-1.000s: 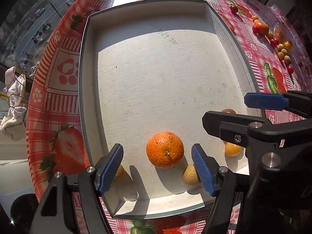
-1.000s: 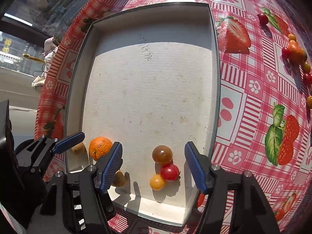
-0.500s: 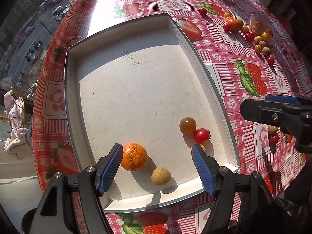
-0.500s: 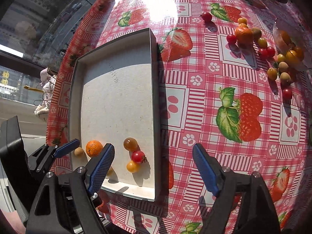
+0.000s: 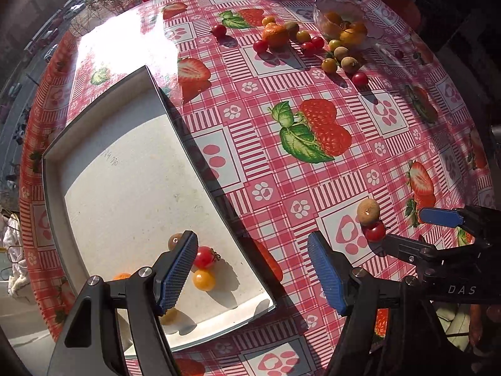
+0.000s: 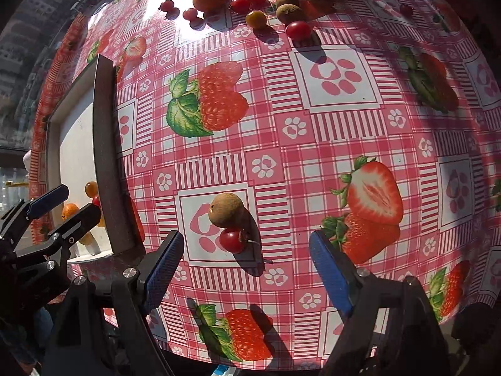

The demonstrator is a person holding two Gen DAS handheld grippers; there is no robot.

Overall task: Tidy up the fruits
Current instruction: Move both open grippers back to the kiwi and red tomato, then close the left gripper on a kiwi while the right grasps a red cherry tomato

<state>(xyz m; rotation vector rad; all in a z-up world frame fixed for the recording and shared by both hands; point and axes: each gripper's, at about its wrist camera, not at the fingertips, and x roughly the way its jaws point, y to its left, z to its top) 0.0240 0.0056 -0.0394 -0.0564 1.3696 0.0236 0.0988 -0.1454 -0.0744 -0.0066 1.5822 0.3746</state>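
Because the small red cherry tomato [image 6: 232, 240] touches the round brown longan [image 6: 226, 210], the empty, wide-apart right gripper [image 6: 247, 269] could knock one rolling; left gripper [image 5: 252, 274] also gapes empty.

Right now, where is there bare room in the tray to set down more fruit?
The tray floor is bare from the handwriting to midway. The near end is crowded: red tomato, yellow tomato, and an orange toward the far wall.

I am seeing the counter [image 6: 338, 131] carrying a tray [image 6: 106, 156] at nine o'clock, loose fruits [image 6: 250, 3] at twelve.
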